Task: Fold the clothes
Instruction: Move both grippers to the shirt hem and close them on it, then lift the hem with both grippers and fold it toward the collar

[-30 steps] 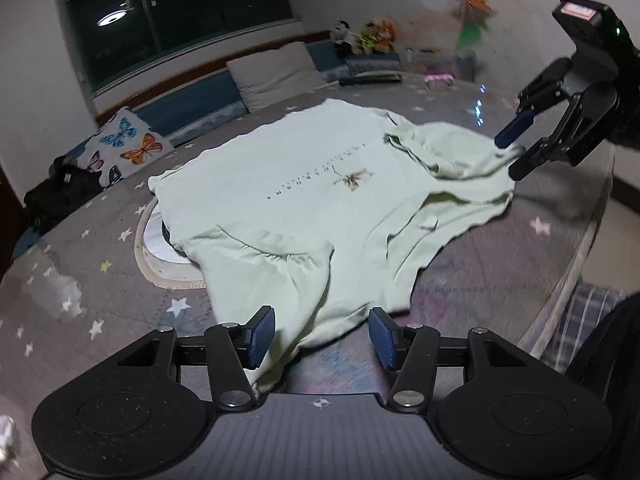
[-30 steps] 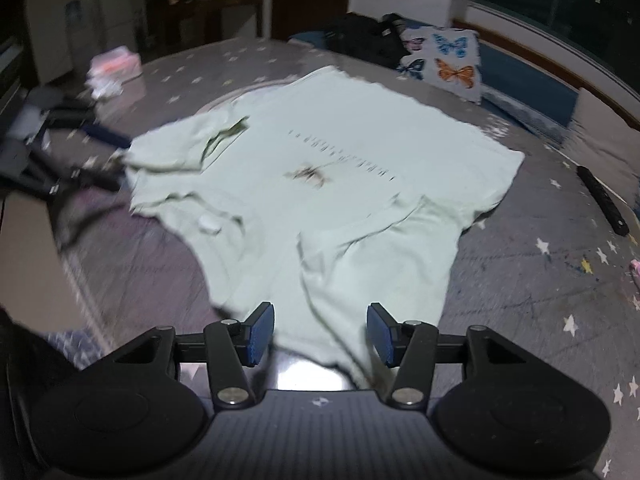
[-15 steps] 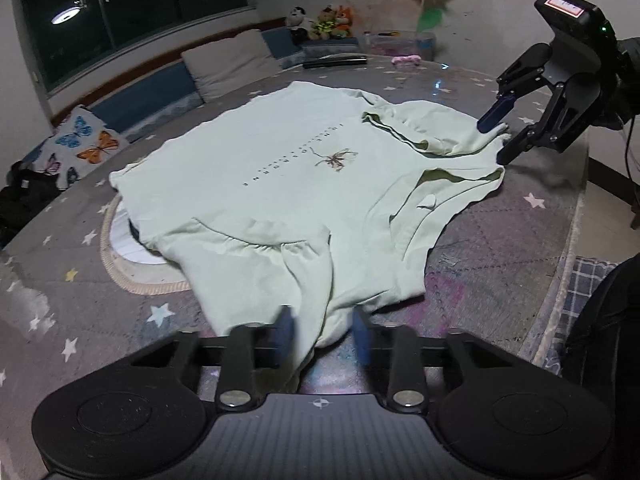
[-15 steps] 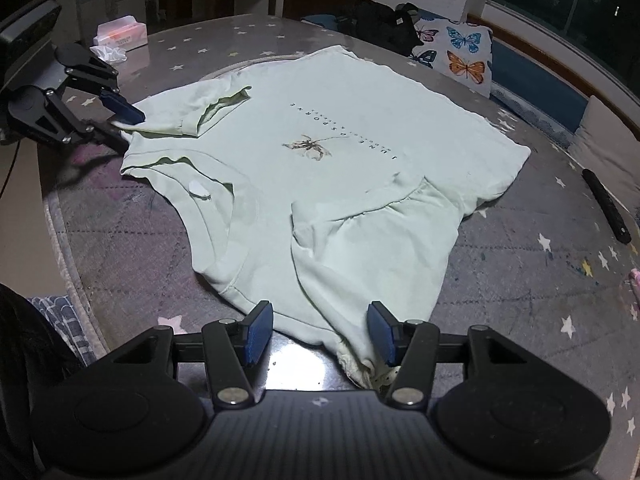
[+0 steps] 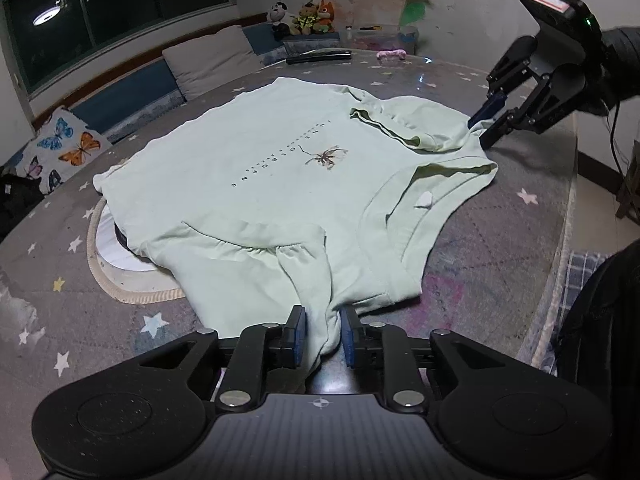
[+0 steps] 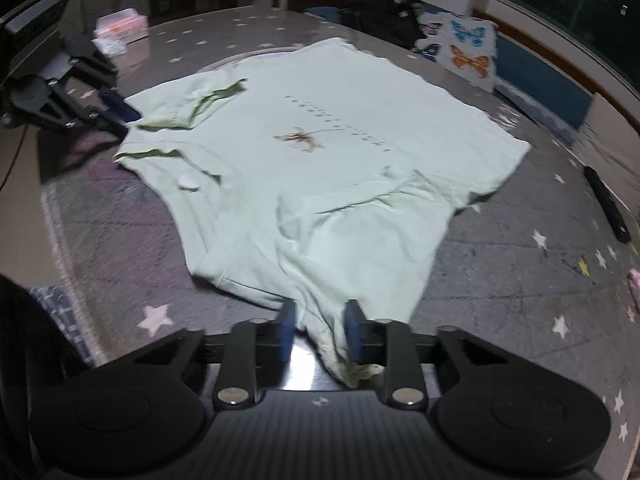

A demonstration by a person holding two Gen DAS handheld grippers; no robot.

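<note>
Left gripper (image 5: 322, 338): matte black body, ribbed centre, two round side discs, silver screws on linkage arms, blue pads. Right gripper (image 6: 320, 330): same build. At 2 o'clock in left view, its housing carries a pink-lit screen, green LED, trailing black cable.

A pale green T-shirt (image 5: 256, 168) lies spread front up on a grey table (image 5: 500, 240) patterned with stars, its far part resting over a round white mat (image 5: 120, 268). A line of small dark letters runs across the chest, next to a small brown flower-like print (image 5: 326, 157). The neck opening faces one side, with a white label (image 5: 424, 199) showing inside it. Both short sleeves (image 5: 404, 124) are creased and partly folded onto the body. The cloth is wrinkled near the shoulders. One sleeve is bunched and pinched at its end; in the right wrist view the other sleeve's edge (image 6: 320, 312) is gathered likewise.
</note>
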